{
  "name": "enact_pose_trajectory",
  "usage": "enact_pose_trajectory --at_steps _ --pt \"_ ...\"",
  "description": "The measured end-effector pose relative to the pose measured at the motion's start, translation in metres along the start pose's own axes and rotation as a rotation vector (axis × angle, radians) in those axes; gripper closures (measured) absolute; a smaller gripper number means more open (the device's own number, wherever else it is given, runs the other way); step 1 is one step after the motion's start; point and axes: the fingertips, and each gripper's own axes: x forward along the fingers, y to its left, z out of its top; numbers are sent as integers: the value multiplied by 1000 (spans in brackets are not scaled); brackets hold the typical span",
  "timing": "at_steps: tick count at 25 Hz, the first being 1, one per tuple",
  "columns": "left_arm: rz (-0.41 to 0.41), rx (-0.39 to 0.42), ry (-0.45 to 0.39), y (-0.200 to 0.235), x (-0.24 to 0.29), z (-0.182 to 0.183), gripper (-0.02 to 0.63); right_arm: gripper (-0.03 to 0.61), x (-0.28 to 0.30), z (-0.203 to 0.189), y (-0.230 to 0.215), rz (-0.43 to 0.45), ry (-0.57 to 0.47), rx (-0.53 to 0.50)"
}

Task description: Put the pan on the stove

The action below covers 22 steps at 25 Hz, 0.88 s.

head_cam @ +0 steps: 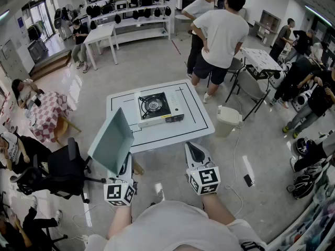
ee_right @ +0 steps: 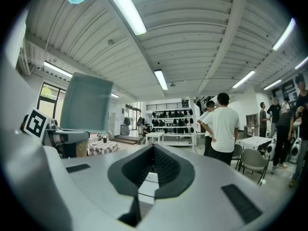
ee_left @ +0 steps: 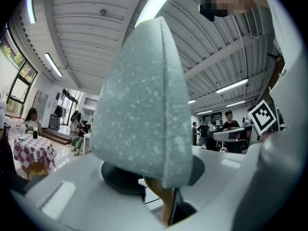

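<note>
A square pale-green pan [head_cam: 111, 140] stands tilted up on edge, in the air in front of the table's near-left corner. My left gripper [head_cam: 125, 164] is shut on its wooden handle [ee_left: 166, 198]. In the left gripper view the speckled pan [ee_left: 139, 105] fills the middle, seen edge-on. The portable gas stove [head_cam: 154, 107] sits in the middle of the white table [head_cam: 199, 120] with its burner bare. My right gripper [head_cam: 194, 151] hangs shut and holds nothing, just short of the table's near edge. The right gripper view shows the pan [ee_right: 86, 102] at its left.
A white bin [head_cam: 229, 120] stands by the table's right side, with a folding chair [head_cam: 250, 88] behind it. Two people [head_cam: 222, 35] stand just beyond the table. A black office chair [head_cam: 63, 169] is at my left. A phone [head_cam: 247, 180] lies on the floor.
</note>
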Motion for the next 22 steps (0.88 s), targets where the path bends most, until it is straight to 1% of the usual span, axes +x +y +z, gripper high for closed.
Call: enact_pose_trajectory --at_steps 5,15,18,22 --pt "1 -17 0 2 2 1 493 569 1 2 0 2 -4 0" --pt "17 -13 6 -4 5 -5 493 569 0 0 -9 0 -12 3" --pt "15 -14 -3 -9 6 -3 492 569 -1 1 -13 12 -18 -3" --pt "34 -12 -6 -17 9 -4 492 569 -2 -1 -23 31 -21 -11"
